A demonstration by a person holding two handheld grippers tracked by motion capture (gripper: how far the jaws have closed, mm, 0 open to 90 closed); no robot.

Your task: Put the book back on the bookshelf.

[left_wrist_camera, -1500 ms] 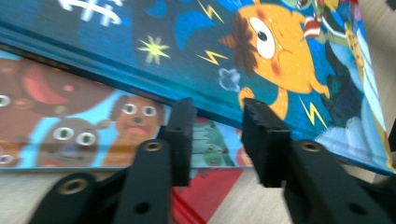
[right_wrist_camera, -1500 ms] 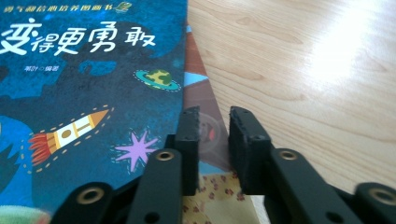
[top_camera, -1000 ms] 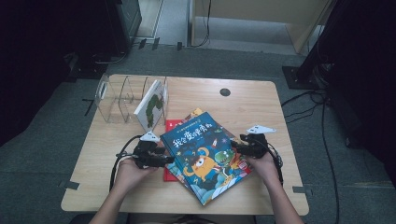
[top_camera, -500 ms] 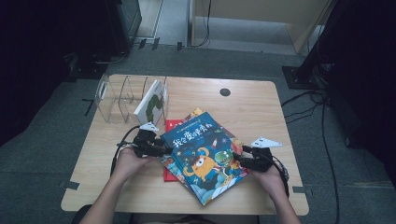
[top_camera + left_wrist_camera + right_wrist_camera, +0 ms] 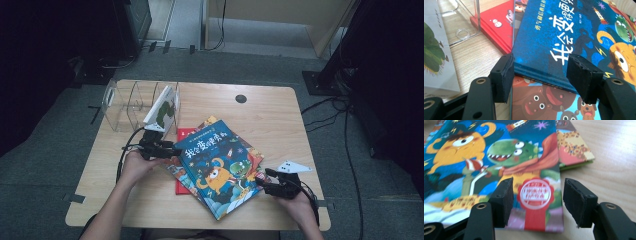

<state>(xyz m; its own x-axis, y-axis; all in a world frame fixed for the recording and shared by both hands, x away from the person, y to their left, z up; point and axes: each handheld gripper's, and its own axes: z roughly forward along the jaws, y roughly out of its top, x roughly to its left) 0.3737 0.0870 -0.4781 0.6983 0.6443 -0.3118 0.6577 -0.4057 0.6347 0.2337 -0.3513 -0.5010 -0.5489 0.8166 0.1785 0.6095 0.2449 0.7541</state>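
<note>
Dim room, grey floor; wooden table (image 5: pixel 280 120) carrying everything. Clear acrylic rack (image 5: pixel 131 102) standing at far left corner, white book (image 5: pixel 162 106) leaning in its end slot. Blue monster book (image 5: pixel 217 165) lying flat mid-table, topping a fanned stack, red book (image 5: pixel 184 135) peeking out beneath. Left tool (image 5: pixel 170 151) sitting at blue book's left edge, jaws wide, straddling its corner, gripping nothing. Right tool (image 5: pixel 261 180) facing the lower right corner, jaws wide, empty, having just been opening.
</note>
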